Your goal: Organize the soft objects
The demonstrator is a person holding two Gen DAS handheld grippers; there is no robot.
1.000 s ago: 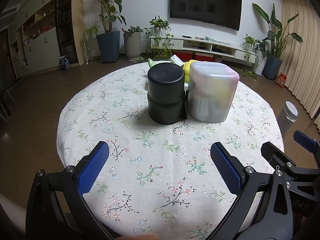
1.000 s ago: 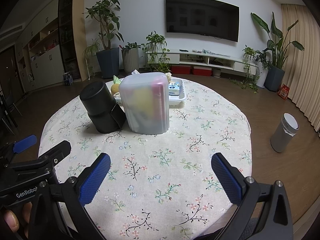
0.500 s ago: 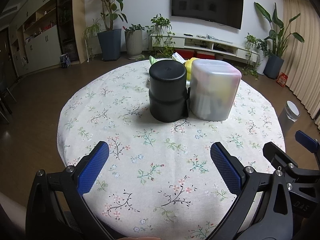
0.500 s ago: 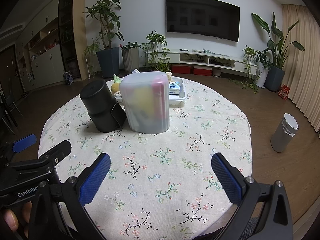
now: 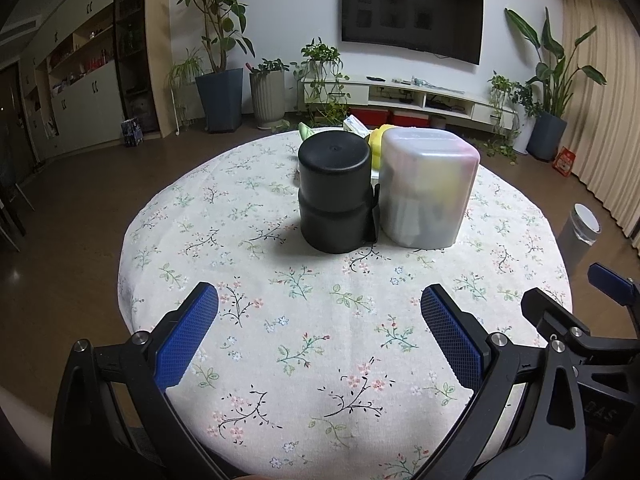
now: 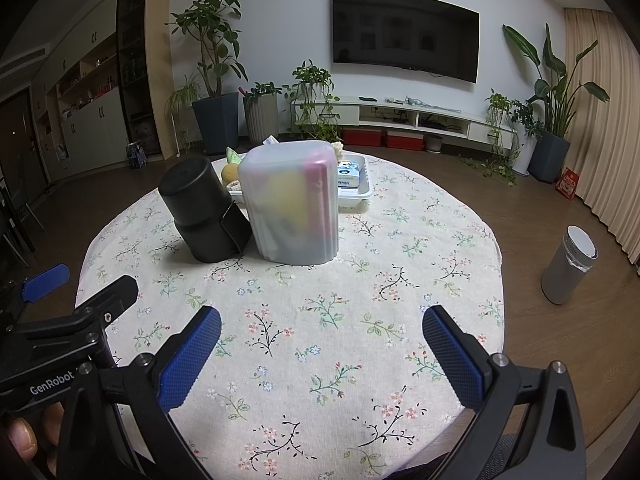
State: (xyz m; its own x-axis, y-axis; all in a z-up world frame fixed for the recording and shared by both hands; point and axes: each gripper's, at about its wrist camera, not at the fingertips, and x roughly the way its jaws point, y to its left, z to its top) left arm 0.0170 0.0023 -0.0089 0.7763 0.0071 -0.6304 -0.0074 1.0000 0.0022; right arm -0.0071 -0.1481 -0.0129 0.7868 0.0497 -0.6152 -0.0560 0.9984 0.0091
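While both tools hover above the near edge of the round counter (image 5: 224,216), the left gripper (image 5: 319,300) has its blue pads spread wide apart, nothing between them. Right gripper (image 6: 322,322): same state, pads well apart and empty. Floral cloth covers the counter. Near its middle stands a black cylindrical container (image 5: 334,190), closed end up. Just beside it, on its right, a frosted translucent bin (image 6: 291,206) stands inverted; yellow and pink soft items show blurred through its wall. A black clip-like piece sits between the two. Behind them, a white tray (image 6: 354,192) holds small items, including a yellow one and a blue-white packet.
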